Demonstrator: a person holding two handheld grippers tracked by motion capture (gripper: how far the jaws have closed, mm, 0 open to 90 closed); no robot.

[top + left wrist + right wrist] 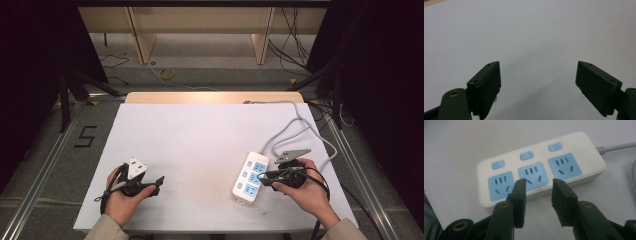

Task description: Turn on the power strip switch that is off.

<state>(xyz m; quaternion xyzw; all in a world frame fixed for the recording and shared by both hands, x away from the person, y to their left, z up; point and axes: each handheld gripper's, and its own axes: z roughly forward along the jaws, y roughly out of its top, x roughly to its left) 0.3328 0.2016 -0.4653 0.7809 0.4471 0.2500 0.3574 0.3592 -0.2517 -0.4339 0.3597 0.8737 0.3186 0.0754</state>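
Note:
A white power strip (250,178) with three blue sockets and three blue switches lies on the white table top (200,135), near the front right. Small red lights glow beside its switches in the right gripper view. A grey cable (295,125) runs from the power strip (541,165) toward the back of the table. My right gripper (267,177) sits just right of the strip. Its jaws point at the middle socket and stand apart, so the right gripper (537,187) is open with nothing between them. My left gripper (159,181) rests at the front left, and the left gripper (537,82) is open wide over bare table.
The strip's grey cable (616,146) loops across the right side of the table and over its back edge. A strip of bare wood (215,97) shows along the table's back. Beyond it is floor with loose cables and a shelf frame (200,30).

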